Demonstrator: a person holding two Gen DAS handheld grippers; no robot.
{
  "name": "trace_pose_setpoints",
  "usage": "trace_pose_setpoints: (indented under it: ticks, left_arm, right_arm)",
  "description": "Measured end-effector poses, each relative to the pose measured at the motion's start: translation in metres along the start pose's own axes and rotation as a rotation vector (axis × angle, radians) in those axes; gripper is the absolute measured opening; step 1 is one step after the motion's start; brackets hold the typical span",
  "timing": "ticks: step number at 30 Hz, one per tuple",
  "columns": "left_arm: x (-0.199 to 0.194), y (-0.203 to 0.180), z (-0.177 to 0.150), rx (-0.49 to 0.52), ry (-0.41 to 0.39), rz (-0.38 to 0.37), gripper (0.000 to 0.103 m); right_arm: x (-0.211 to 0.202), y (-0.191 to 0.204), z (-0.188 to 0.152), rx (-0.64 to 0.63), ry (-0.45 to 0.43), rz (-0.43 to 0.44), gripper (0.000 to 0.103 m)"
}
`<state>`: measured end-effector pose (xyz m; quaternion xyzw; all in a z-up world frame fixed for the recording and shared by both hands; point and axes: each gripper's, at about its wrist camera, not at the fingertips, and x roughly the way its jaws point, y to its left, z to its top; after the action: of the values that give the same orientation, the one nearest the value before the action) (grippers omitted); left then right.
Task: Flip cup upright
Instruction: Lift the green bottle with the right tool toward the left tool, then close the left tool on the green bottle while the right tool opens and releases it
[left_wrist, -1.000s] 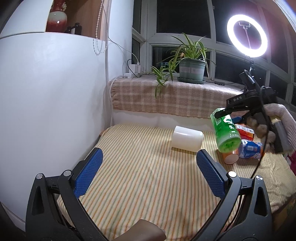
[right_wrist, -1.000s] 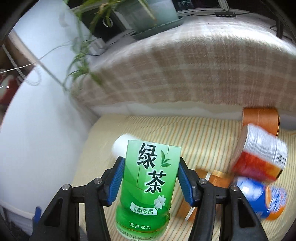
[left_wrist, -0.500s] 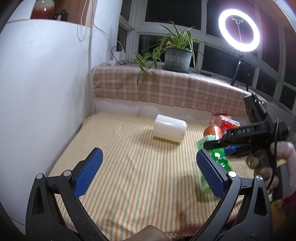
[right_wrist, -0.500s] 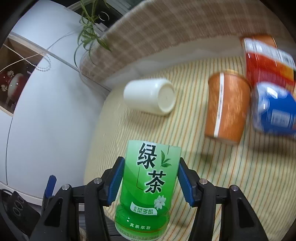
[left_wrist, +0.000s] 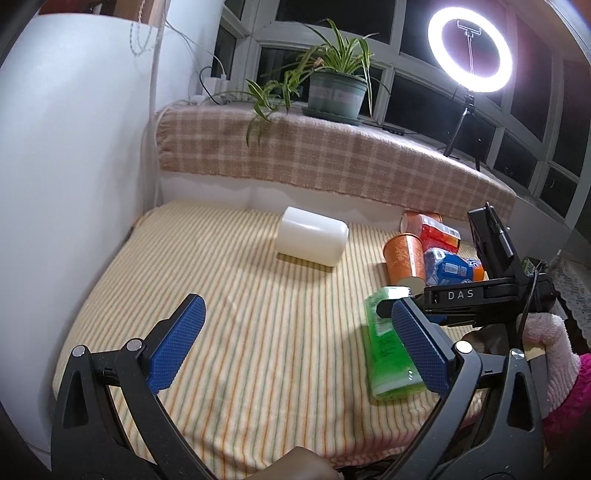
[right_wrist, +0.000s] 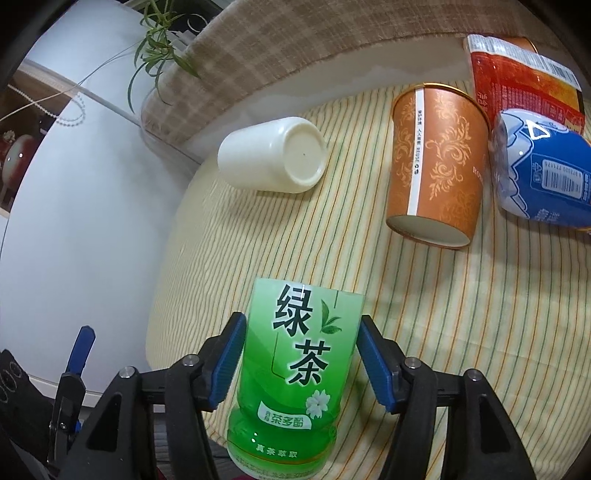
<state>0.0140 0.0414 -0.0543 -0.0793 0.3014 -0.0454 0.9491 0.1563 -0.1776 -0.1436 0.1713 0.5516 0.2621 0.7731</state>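
Observation:
A green tea cup (right_wrist: 295, 373) with Chinese lettering stands on the striped cloth (right_wrist: 424, 314) near its front right edge, also in the left wrist view (left_wrist: 388, 354). My right gripper (right_wrist: 301, 363) has its blue pads on both sides of the cup; a thin gap shows at the right pad. In the left wrist view the right gripper (left_wrist: 391, 306) reaches in from the right at the cup's top. My left gripper (left_wrist: 295, 347) is open and empty above the cloth's front.
A white cup (left_wrist: 314, 240) lies on its side at the back middle. An orange paper cup (left_wrist: 404, 260), a red packet (left_wrist: 437, 230) and a blue packet (left_wrist: 452, 266) lie at the right. A white curved wall (left_wrist: 74, 184) stands at the left.
My right gripper has brought the green cup down from the air onto the cloth at the front right. Its jaws look slightly wider now. My left gripper has tilted a little.

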Motion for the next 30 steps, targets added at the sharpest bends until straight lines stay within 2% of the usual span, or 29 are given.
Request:
trace_pose_setpoints:
  ticks: [3,8,13,19,21,23,26,30]
  left_arm:
    - [0.007,0.0,0.002,-0.015,0.035,-0.023,0.102]
    - [0.029,-0.002,0.005,-0.033,0.132,-0.104,0.102]
    - [0.064,-0.006,0.009,-0.085,0.277,-0.24,0.102]
    - [0.104,-0.019,0.015,-0.151,0.426,-0.382,0.102]
    - [0.116,-0.021,0.015,-0.18,0.472,-0.411,0.095]
    - [0.131,-0.024,0.014,-0.209,0.523,-0.437,0.094]
    - [0.148,-0.029,0.012,-0.225,0.568,-0.442,0.086]
    - [0.161,-0.035,0.01,-0.231,0.605,-0.46,0.085]
  right_arm:
    - [-0.009,0.0,-0.003,-0.017,-0.034,-0.002,0.079]
    - [-0.043,-0.004,-0.014,-0.031,-0.137,-0.008,0.08]
    - [-0.08,-0.016,-0.04,-0.044,-0.263,-0.113,0.081]
    - [-0.113,-0.044,-0.066,0.041,-0.34,-0.153,0.081]
    - [-0.124,-0.053,-0.073,0.065,-0.364,-0.168,0.081]
    - [-0.131,-0.06,-0.079,0.085,-0.384,-0.186,0.081]
    - [-0.137,-0.068,-0.085,0.114,-0.396,-0.197,0.082]
    - [-0.138,-0.079,-0.088,0.146,-0.397,-0.204,0.082]
